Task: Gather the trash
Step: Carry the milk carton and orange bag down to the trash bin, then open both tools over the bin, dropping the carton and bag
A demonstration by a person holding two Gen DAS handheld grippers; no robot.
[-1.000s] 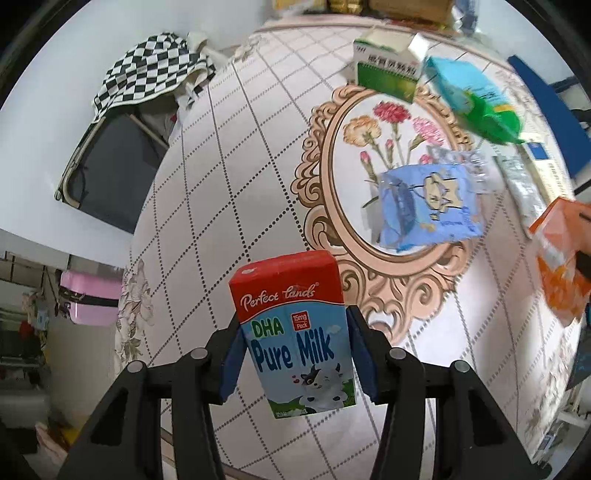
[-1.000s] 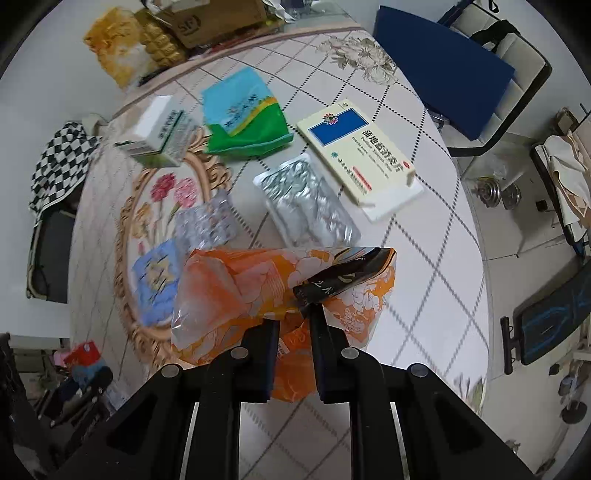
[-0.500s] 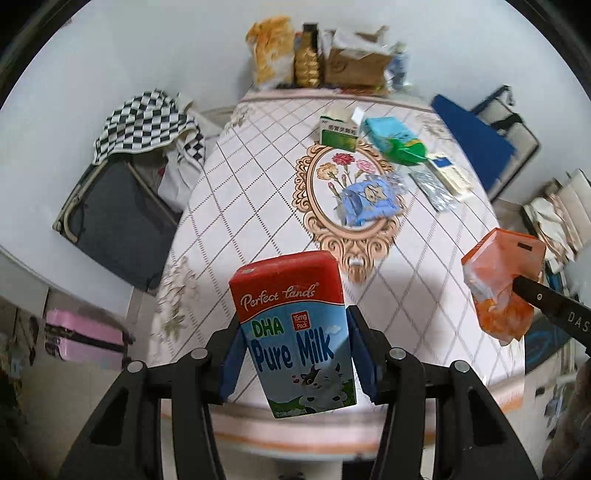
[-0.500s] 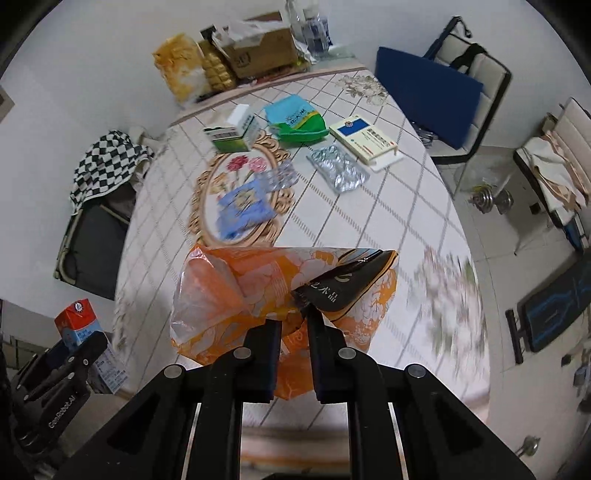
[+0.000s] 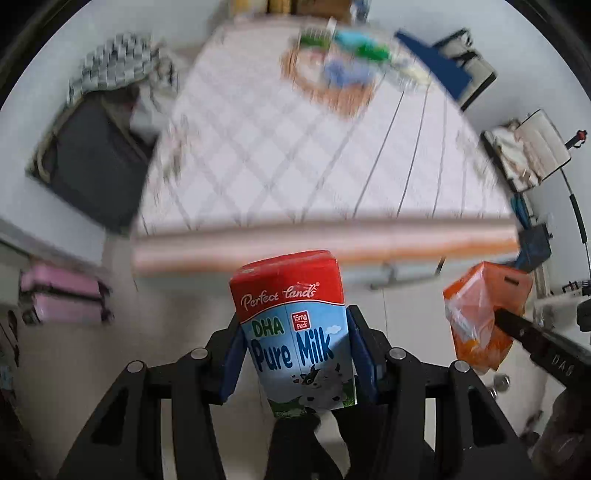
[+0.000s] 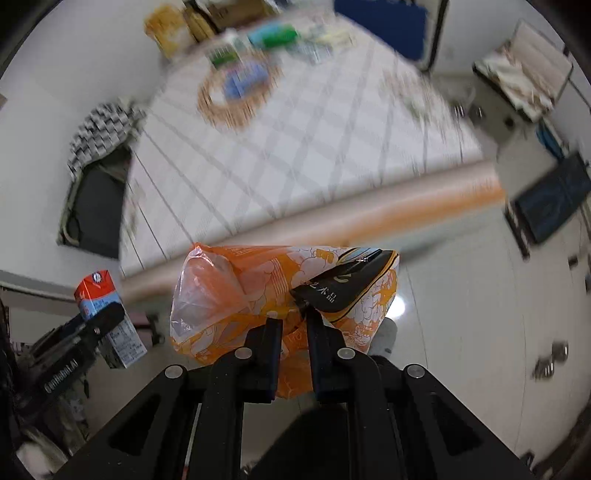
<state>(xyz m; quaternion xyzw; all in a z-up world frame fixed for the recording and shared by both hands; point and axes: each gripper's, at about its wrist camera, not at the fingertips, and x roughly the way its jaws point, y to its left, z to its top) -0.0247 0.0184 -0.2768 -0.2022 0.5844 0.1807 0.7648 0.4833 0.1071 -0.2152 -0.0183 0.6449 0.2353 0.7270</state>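
Pale floor below, blurred quilt-patterned worktop (image 5: 280, 155) beyond; left hand-held gripper (image 5: 295, 354) clamps an upright milk carton (image 5: 295, 332) between blue pads, right hand-held gripper (image 6: 293, 332) pinched tight on an orange plastic bag (image 6: 251, 291), both off the worktop's edge.

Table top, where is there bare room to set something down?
The near half of the table is bare, from the front edge up to the oval floral print. The far end is crowded: blurred packets lie on and beyond that print.
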